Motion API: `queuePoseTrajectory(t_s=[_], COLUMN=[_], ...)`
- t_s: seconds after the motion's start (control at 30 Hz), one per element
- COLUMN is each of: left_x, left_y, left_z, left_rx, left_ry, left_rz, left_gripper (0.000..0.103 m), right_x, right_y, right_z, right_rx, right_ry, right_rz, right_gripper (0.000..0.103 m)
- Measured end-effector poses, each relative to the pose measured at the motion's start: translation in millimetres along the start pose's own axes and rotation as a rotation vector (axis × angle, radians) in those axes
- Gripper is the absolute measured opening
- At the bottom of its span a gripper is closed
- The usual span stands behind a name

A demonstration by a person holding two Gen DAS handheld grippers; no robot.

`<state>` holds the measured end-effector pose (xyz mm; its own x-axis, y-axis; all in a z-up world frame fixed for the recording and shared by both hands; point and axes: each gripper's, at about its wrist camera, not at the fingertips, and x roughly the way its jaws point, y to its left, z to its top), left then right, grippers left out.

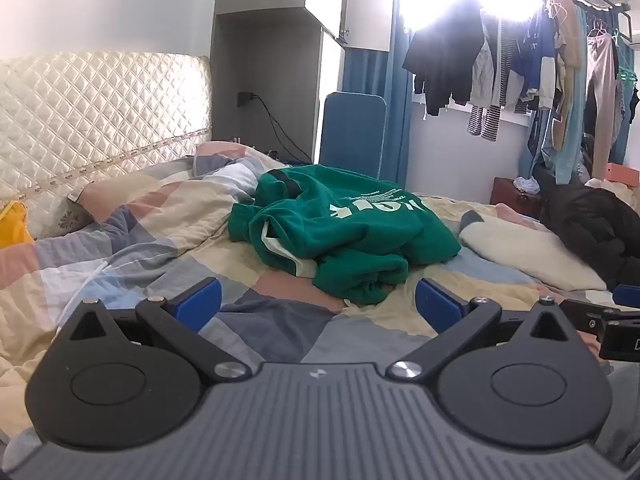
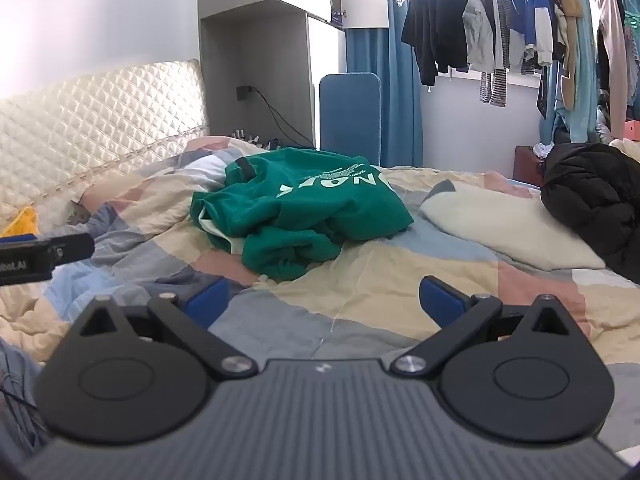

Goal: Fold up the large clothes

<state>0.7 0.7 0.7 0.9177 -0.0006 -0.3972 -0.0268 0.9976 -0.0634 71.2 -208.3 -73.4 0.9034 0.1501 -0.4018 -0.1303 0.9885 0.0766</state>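
A crumpled green sweatshirt (image 1: 340, 228) with white lettering lies in a heap in the middle of the bed, on a patchwork quilt (image 1: 160, 240). My left gripper (image 1: 318, 304) hovers just short of its near edge, jaws wide open with nothing between the blue pads. In the right wrist view the same green sweatshirt (image 2: 296, 216) lies farther ahead and to the left. My right gripper (image 2: 324, 300) stands open over bare quilt (image 2: 360, 292), holding nothing. The left gripper's black body shows at the left edge of that view.
A quilted cream headboard (image 1: 92, 112) stands at the left. A white pillow (image 1: 528, 252) and a black puffy jacket (image 1: 592, 228) lie on the bed's right side. Clothes hang on a rail (image 1: 520, 60) by the window. A blue panel (image 1: 352, 132) stands behind the bed.
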Motion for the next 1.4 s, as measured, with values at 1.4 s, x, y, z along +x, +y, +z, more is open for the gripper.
queuePoseTrajectory(t_s=[1.4], left_x=[-4.4], left_y=[4.9], left_z=[3.8], left_rx=[-0.02], left_ry=[-0.021], left_rz=[0.002], left_gripper=[0.103], right_x=[-5.4], right_y=[-5.2], right_z=[5.1], right_rx=[0.007], right_ry=[0.005], right_rz=[-0.02], right_gripper=[0.103])
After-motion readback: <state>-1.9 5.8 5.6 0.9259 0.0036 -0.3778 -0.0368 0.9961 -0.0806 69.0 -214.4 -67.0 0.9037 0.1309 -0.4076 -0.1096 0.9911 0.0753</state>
